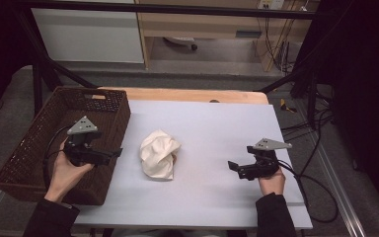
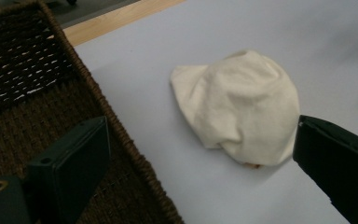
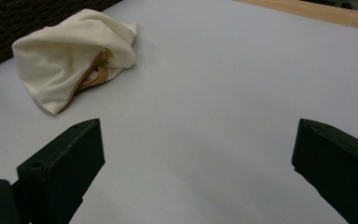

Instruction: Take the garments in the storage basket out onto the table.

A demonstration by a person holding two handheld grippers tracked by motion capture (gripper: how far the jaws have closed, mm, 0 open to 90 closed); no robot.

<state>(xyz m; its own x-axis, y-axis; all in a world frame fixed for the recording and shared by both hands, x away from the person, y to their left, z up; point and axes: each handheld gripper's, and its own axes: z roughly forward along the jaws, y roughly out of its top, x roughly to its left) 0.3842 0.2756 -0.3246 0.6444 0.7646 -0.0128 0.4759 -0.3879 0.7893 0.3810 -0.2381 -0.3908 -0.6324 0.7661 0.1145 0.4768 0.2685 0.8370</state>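
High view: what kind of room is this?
Probably a workshop or lab: loose black cables trail on the floor, a black metal frame surrounds the grey-covered table, and plain wooden cabinets stand behind.

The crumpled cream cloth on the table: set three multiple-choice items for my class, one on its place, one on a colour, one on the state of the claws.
1. Where does the crumpled cream cloth lie?
A. inside the basket
B. on the pale grey table sheet, right of the basket
C. in the right claw

2. What colour is the woven wicker basket?
A. dark brown
B. white
C. red

3. How do the two claws stand?
A. both open
B. both shut
C. left shut on the cloth

Answers: 1 B, the cloth rests on the sheet beside the basket; 2 A, its weave is dark brown; 3 A, the left claw and right claw each show jaws wide apart, holding nothing.
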